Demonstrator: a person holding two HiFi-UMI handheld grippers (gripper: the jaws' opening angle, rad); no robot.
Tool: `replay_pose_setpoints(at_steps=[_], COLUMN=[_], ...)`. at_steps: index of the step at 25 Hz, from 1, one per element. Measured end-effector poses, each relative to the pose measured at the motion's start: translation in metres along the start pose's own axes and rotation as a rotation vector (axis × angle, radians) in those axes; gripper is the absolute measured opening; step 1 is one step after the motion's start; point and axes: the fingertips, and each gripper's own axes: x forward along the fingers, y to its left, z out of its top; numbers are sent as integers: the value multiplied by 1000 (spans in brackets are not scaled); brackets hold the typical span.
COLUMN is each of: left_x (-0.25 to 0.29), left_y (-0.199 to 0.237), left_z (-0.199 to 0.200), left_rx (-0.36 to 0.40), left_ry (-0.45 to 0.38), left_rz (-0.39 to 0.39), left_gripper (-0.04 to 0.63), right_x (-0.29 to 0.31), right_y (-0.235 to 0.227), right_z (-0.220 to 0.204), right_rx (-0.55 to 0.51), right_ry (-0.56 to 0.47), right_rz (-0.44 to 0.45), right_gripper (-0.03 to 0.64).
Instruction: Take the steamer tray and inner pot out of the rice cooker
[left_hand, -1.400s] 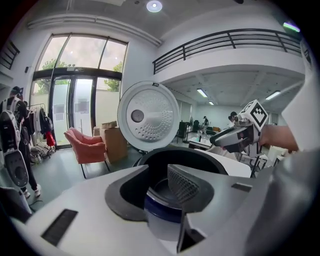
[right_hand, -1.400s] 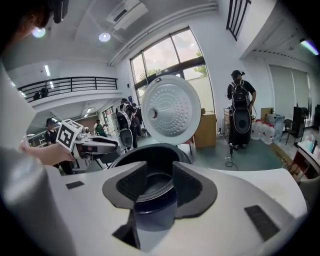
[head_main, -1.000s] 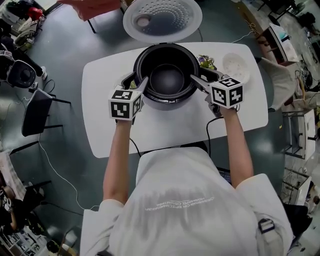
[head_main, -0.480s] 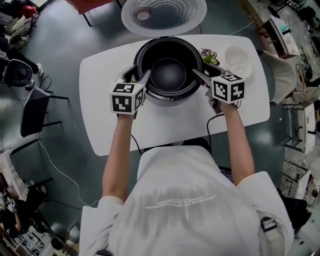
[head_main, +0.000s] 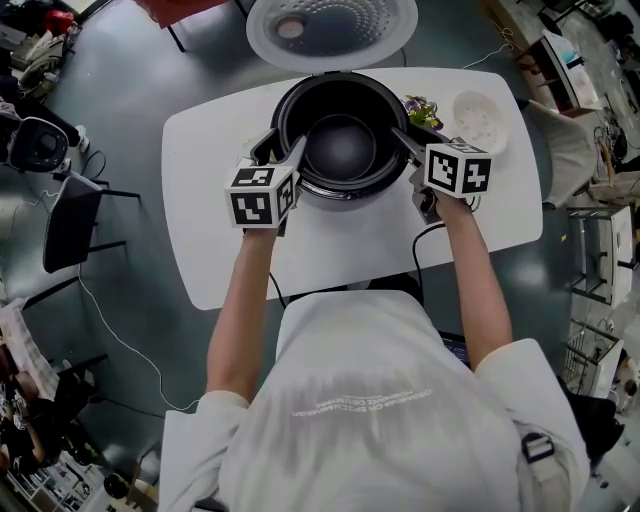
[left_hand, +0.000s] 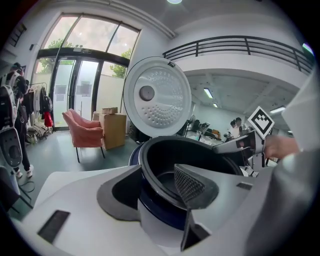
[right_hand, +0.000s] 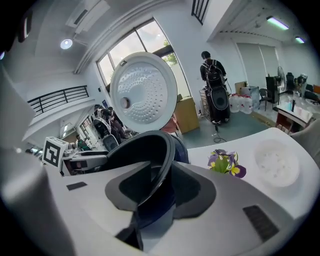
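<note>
The pot (head_main: 340, 148) sits in the open cooker (head_main: 345, 198) at upper centre of the desk (head_main: 205, 210); the tray (head_main: 478, 122) is already laid out at upper right. The left hand-held gripper (head_main: 282, 152) is spread wide astride the left rim, not yet pressed. The right hand-held gripper (head_main: 408, 140) has just been closing and is pinched on the right rim. The pot is judged stiff, smooth and slippery, best gripped by opposite rims and lifted level.

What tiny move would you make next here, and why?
Probably close the left gripper on the inner pot: its fingers stand wide apart astride the rim, while the right gripper, whose fingers have just been closing, seems to pinch the opposite rim. Both need a grip before lifting.
</note>
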Motion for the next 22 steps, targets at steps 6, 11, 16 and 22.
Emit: replay_pose_setpoints(at_steps=[6,11,16,22], left_x=[-1,-6,-18,-28], left_y=[1,-1,-1,1], left_z=[1,1,14,34], left_rx=[-56,-125,-168,-192], left_ry=[-5,-17,-99,-172], left_rz=[32,41,41,33], left_gripper=[193,193,193,193], right_x=[-2,-9,-20,-30], right_y=[-1,1,9,18], right_z=[-1,7,21,34], right_rx=[47,74,113,132], right_ry=[-19,-68,-121,-161], right_rz=[-24,-14,7,32], right_gripper=[123,115,97,94])
